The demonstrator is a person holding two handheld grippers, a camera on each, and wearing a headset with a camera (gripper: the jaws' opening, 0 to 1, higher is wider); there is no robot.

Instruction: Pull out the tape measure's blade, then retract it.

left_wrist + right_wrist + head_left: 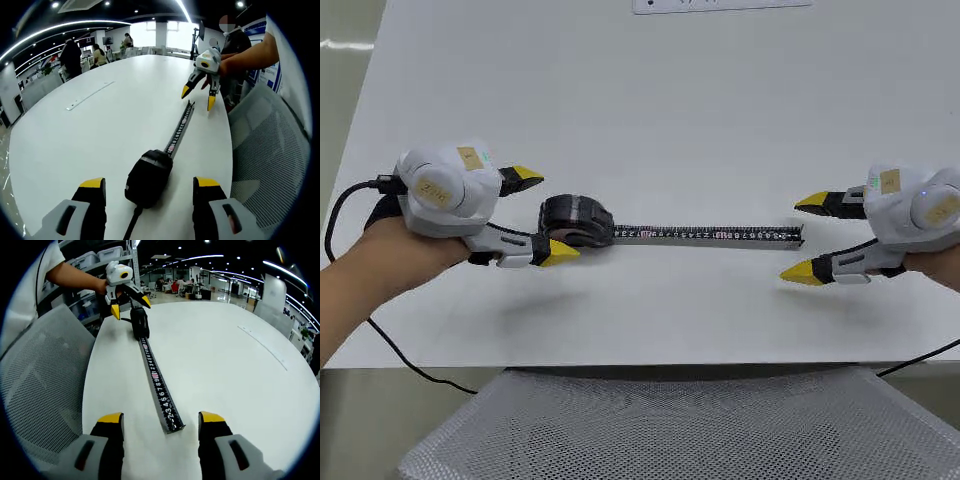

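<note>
Holds the left tongs (552, 212) spread wide around the black, round-bodied plastic tape measure case (577, 220), with bare gaps on both sides of the case (148, 176) in the left gripper view. Has the case sitting on the smooth white bench (670, 100) near its front edge, with the dark metal blade with white and red numerals (710, 235) lying flat and extended toward the right. Holds the right tongs (797, 240) released as well, yellow tips on either side of the blade's hooked end, gripping nothing. Shows, in the right gripper view, the blade (157, 385) ending just ahead of the parted tongs (161, 416). Places a grey mesh chair back (670, 430) below the bench edge.
</note>
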